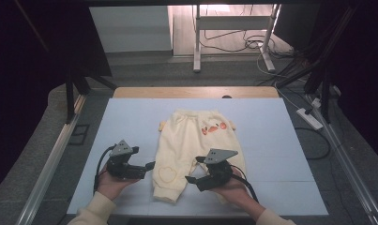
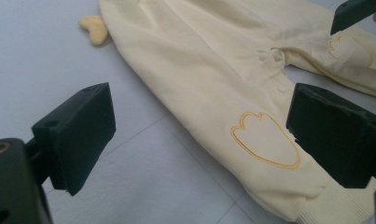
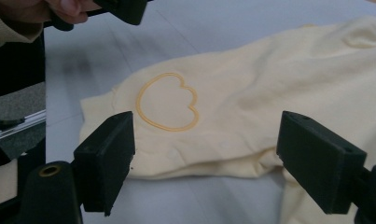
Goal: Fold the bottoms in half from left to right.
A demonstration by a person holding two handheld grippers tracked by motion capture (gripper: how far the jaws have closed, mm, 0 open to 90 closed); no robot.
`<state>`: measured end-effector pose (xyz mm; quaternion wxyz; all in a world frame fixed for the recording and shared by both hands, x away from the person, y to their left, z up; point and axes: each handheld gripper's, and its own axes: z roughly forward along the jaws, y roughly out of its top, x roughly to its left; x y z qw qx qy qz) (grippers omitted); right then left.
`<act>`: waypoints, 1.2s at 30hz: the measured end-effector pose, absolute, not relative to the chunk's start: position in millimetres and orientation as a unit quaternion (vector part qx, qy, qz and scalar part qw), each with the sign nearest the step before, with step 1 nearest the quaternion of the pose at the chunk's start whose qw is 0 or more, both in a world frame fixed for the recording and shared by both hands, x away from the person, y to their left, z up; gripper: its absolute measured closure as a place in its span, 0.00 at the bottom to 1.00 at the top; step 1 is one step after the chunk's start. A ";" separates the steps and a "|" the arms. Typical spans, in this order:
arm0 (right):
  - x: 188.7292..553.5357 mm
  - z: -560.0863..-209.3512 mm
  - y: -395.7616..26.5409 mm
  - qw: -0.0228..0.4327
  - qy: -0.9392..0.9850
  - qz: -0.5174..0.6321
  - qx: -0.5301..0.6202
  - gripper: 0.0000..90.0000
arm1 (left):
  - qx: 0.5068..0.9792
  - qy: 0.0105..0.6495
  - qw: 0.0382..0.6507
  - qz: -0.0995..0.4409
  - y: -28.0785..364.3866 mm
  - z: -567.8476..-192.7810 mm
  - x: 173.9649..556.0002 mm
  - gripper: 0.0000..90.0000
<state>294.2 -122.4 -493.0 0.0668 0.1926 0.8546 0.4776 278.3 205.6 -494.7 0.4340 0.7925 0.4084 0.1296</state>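
Small pale-yellow fleece baby trousers (image 1: 196,150) lie flat mid-table, cuffs toward the near edge of the white table (image 1: 280,140). The left gripper (image 1: 147,168) and right gripper (image 1: 192,178), both spread wide, flank one leg, likely poised to fold it.

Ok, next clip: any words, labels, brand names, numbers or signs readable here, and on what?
None: no readable text in any view.
The pale yellow baby trousers carry pictures, not letters: an orange motif near the waist, too small to make out, and an outlined heart on a leg.
The left gripper and right gripper show no markings.
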 end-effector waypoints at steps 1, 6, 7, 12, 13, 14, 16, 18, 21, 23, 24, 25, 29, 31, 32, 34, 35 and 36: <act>293.5 -493.4 -118.8 0.065 0.856 0.476 0.190 0.22 | 0.793 0.409 0.434 0.130 205.6 -494.8 278.4 0.09; 289.8 -496.0 -101.9 0.053 0.862 0.473 0.176 0.23 | 0.793 0.408 0.433 0.131 205.4 -494.9 278.3 0.10; 289.0 -496.4 -98.6 0.051 0.863 0.472 0.172 0.23 | 0.793 0.408 0.433 0.131 205.4 -494.9 278.3 0.10; 286.0 -499.2 -81.6 0.041 0.867 0.470 0.161 0.24 | 0.793 0.408 0.434 0.131 205.8 -494.6 278.3 0.10; 286.0 -499.2 -81.6 0.041 0.867 0.470 0.161 0.24 | 0.793 0.408 0.434 0.131 205.8 -494.6 278.3 0.10; 284.3 -499.9 -75.3 0.040 0.871 0.466 0.154 0.24 | 0.792 0.408 0.434 0.131 206.0 -494.7 278.3 0.10; 282.8 -500.9 -69.2 0.036 0.872 0.465 0.148 0.24 | 0.793 0.408 0.434 0.130 205.9 -494.9 278.5 0.10; 281.7 -501.8 -65.0 0.033 0.874 0.463 0.146 0.25 | 0.793 0.408 0.433 0.131 205.8 -494.9 278.4 0.10; 280.4 -503.1 -59.5 0.031 0.878 0.457 0.142 0.25 | 0.792 0.408 0.434 0.130 205.9 -494.8 278.5 0.10; 279.6 -504.5 -55.7 0.029 0.878 0.456 0.142 0.25 | 0.792 0.409 0.435 0.131 206.1 -494.8 278.5 0.10; 279.4 -504.7 -54.5 0.028 0.880 0.454 0.140 0.25 | 0.792 0.409 0.434 0.130 206.3 -494.8 278.6 0.10; 279.4 -504.7 -54.5 0.028 0.880 0.454 0.140 0.25 | 0.792 0.409 0.434 0.130 206.3 -494.8 278.6 0.10; 275.5 -507.1 -46.8 0.022 0.882 0.453 0.132 0.26 | 0.792 0.409 0.434 0.130 206.1 -495.1 278.9 0.10; 273.1 -508.2 -43.6 0.018 0.884 0.449 0.126 0.26 | 0.793 0.408 0.434 0.130 206.0 -495.1 279.0 0.10; 271.8 -509.0 -41.9 0.017 0.885 0.449 0.123 0.26 | 0.793 0.408 0.434 0.130 206.0 -495.1 279.0 0.10; 270.7 -509.4 -40.6 0.015 0.886 0.447 0.122 0.26 | 0.793 0.408 0.434 0.130 206.1 -495.0 279.0 0.10; 269.1 -510.5 -38.6 0.013 0.887 0.446 0.118 0.27 | 0.793 0.407 0.434 0.130 206.1 -494.9 279.0 0.10; 266.5 -512.1 -35.2 0.011 0.890 0.442 0.110 0.27 | 0.793 0.408 0.434 0.130 206.1 -495.0 279.0 0.10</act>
